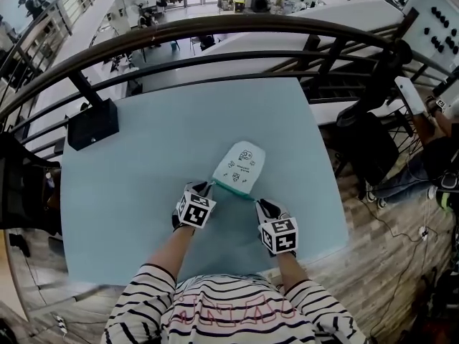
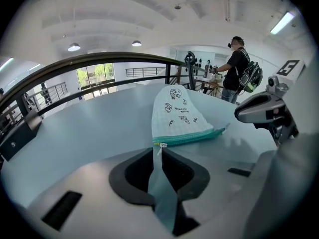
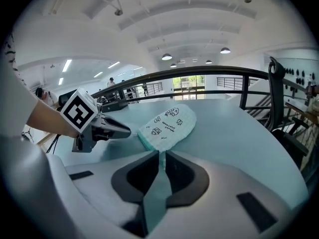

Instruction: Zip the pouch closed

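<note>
Pinching both zip ends of pouch (image 1: pixel 239 167), middle of table (image 1: pixel 143 192).
Left gripper (image 2: pixel 159 150) at pouch's 7 o'clock, clamped on zip pull (image 2: pixel 159 145); right gripper (image 3: pixel 160 154) at 5 o'clock, nipping pouch corner. Risks, prob.: losing that tiny pull if yanked; bunching fabric & jamming teeth w/o counter-tension from right.

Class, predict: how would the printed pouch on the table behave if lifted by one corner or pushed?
The pouch looks like soft cloth lying flat, so it would probably droop rather than stay stiff. It appears thin, so likely light. On the smooth table it may slide, not roll.
</note>
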Available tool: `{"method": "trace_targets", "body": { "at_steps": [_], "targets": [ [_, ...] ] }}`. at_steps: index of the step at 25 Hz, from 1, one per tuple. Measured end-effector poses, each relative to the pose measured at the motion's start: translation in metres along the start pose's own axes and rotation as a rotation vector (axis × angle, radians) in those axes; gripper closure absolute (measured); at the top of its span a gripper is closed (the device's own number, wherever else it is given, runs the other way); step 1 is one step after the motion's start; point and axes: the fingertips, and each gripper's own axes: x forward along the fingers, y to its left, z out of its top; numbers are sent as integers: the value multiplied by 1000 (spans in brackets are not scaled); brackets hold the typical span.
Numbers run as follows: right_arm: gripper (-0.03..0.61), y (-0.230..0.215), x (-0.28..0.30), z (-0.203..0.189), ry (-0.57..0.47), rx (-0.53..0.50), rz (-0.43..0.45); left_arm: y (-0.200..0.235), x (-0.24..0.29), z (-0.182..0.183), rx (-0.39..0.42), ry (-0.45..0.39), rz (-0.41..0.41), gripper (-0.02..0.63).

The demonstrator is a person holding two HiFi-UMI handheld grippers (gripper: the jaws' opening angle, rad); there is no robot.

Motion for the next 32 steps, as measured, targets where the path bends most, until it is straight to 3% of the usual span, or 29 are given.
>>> {"method": "trace_targets", "body": {
  "at_steps": [11, 20, 32],
  "targets": [
    [541, 39, -32, 21, -113, 101, -87, 11, -75, 7, -8, -135, -9, 584],
    [541, 95, -56, 39, -211, 105, -90, 10, -149, 1, 26, -272, -43, 585],
    [546, 166, -80, 44, -269, 98, -109, 14, -226, -14, 73, -349, -94, 586]
  ]
}}
